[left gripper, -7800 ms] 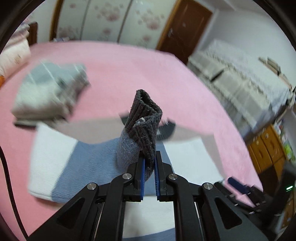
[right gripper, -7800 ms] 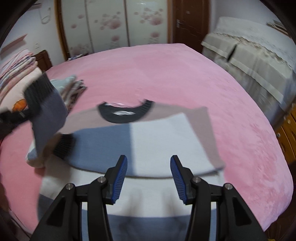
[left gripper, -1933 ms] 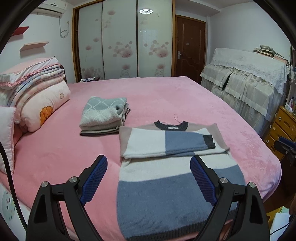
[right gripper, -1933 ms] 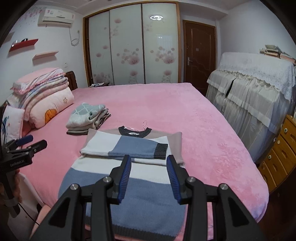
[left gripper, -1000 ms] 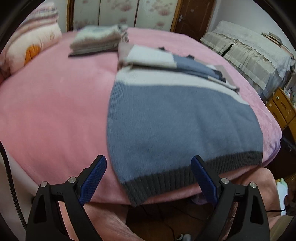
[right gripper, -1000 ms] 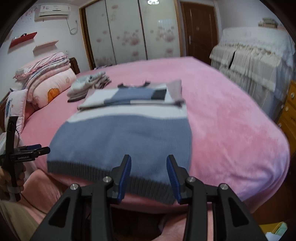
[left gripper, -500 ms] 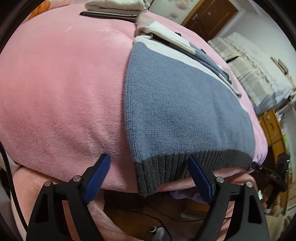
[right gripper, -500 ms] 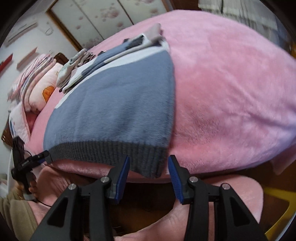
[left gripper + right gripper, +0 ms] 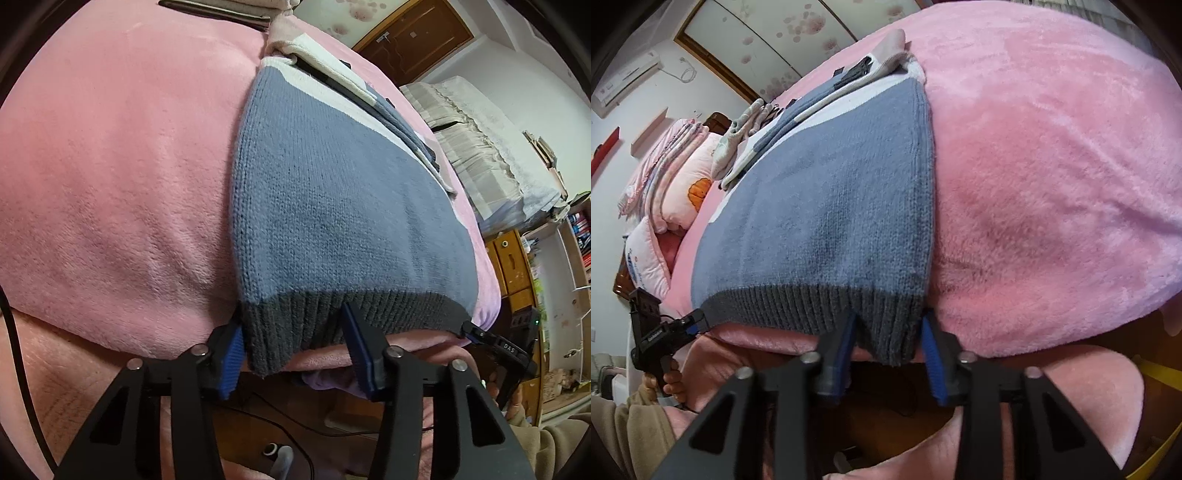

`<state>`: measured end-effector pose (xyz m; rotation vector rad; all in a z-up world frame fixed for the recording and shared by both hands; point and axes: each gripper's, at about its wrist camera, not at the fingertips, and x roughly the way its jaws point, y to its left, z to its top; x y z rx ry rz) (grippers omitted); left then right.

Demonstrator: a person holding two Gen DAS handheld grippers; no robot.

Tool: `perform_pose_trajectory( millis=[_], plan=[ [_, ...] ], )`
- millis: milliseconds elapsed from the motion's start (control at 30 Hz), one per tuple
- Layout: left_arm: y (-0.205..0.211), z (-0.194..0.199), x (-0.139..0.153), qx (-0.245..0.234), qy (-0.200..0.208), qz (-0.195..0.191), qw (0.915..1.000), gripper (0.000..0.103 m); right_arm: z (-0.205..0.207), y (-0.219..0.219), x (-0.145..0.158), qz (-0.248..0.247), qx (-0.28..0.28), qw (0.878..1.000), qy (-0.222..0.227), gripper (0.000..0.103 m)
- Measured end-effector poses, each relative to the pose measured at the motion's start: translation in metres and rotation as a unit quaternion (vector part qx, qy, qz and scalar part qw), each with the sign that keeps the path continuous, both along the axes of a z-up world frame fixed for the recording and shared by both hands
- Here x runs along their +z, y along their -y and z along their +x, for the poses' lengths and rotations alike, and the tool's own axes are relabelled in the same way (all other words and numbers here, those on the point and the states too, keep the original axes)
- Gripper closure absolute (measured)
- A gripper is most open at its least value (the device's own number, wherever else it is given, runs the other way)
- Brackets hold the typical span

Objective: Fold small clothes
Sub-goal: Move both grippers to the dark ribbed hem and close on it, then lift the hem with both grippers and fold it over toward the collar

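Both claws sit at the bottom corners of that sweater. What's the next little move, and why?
Probably close fully and pinch. The left gripper and right gripper each straddle a corner of the grey ribbed hem, jaws just closing but not yet pressing it. Then the sweater could be lifted to fold.

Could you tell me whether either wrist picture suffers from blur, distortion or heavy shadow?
Left wrist view: sharp, strong fisheye bulge in the pink bed, dark below the sweater hem. Right wrist view: sharp, same bulge, hem shadowed.
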<state>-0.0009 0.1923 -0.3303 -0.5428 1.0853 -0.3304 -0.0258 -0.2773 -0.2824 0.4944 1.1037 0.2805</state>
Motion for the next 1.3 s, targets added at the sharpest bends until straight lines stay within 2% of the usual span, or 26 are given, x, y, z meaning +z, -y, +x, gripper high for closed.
perform_pose_trajectory(
  millis=[100, 200, 267, 300, 333, 367, 400, 467, 600, 700, 867, 1133, 1300],
  plan=[
    [-0.003, 0.001, -0.003, 0.005, -0.003, -0.012, 0.9999, 0.056, 0.001, 0.000, 0.000, 0.006, -0.002, 1.000, -0.003, 0.071],
    [-0.006, 0.000, -0.004, 0.010, -0.006, -0.017, 0.9998, 0.061, 0.001, 0.002, -0.002, 0.015, -0.004, 1.000, -0.005, 0.071],
    [-0.007, 0.000, -0.006, 0.012, -0.009, -0.014, 0.9998, 0.074, 0.000, 0.004, -0.003, 0.021, -0.005, 1.000, -0.005, 0.071],
    [-0.008, -0.001, -0.007, 0.011, -0.012, -0.019, 0.9997, 0.089, 0.000, 0.004, -0.003, 0.023, -0.005, 1.000, -0.005, 0.072],
    [-0.008, 0.000, -0.008, 0.010, -0.015, -0.020, 0.9996, 0.092, 0.000, 0.004, -0.003, 0.022, -0.006, 1.000, -0.005, 0.075],
    [-0.008, -0.001, -0.007, 0.009, -0.013, -0.017, 0.9997, 0.093, -0.001, 0.005, -0.004, 0.027, -0.004, 1.000, -0.006, 0.085],
    [-0.008, -0.001, -0.005, 0.007, -0.011, -0.014, 0.9998, 0.094, -0.002, 0.006, -0.003, 0.035, -0.003, 0.999, -0.005, 0.089],
    [-0.006, -0.002, 0.001, 0.002, -0.004, -0.010, 0.9999, 0.095, -0.006, 0.006, 0.003, 0.035, -0.002, 0.999, 0.004, 0.091],
    [-0.010, -0.002, 0.013, -0.010, 0.001, -0.027, 0.9996, 0.095, -0.014, 0.005, 0.023, 0.032, 0.010, 0.999, 0.037, 0.092],
    [-0.016, -0.002, 0.025, -0.011, 0.009, -0.056, 0.9983, 0.095, -0.016, 0.011, 0.041, 0.045, 0.009, 0.997, 0.062, 0.092],
    [-0.023, 0.001, 0.055, -0.003, 0.050, -0.106, 0.9931, 0.095, -0.011, 0.015, 0.074, 0.074, 0.016, 0.991, 0.108, 0.093],
    [-0.021, 0.028, 0.095, 0.058, 0.100, -0.187, 0.9754, 0.095, 0.024, 0.019, 0.123, 0.170, -0.007, 0.971, 0.166, 0.093],
    [-0.020, 0.086, 0.119, 0.117, 0.089, -0.177, 0.9732, 0.095, 0.066, 0.029, 0.153, 0.199, -0.027, 0.960, 0.193, 0.093]
  ],
)
